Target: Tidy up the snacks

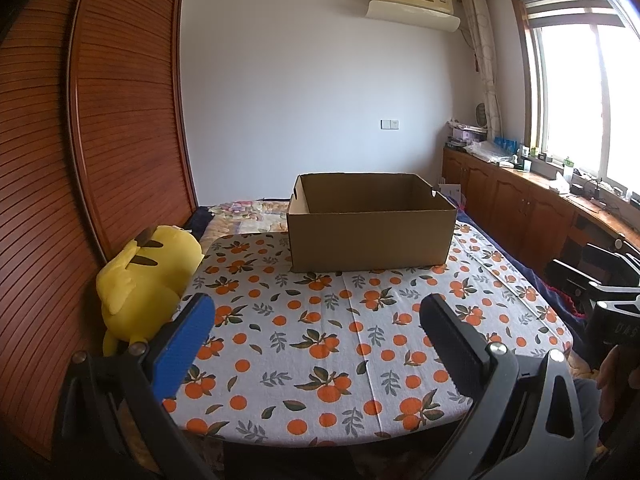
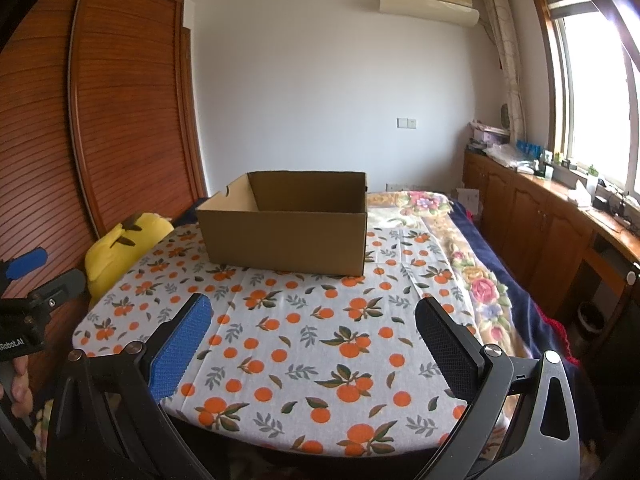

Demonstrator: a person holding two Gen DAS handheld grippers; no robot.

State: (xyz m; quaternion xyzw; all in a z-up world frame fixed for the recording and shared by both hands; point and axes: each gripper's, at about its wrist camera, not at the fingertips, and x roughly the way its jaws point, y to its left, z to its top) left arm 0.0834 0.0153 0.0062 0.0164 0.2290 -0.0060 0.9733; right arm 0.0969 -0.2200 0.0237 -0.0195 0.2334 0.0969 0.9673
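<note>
An open brown cardboard box stands at the far end of a table covered with an orange-print cloth. No snacks show in either view, and the box's floor is hidden by its near wall. My left gripper hovers over the near part of the cloth, open, with nothing between its blue and black pads. My right gripper is likewise open and empty above the near edge. The right gripper's body appears at the right edge of the left wrist view; the left gripper's body at the left edge of the right wrist view.
A yellow plush toy leans at the table's left side against a slatted wooden wardrobe. A bed with a floral quilt lies behind and to the right. Wooden cabinets run under the window. A person's hand holds the left handle.
</note>
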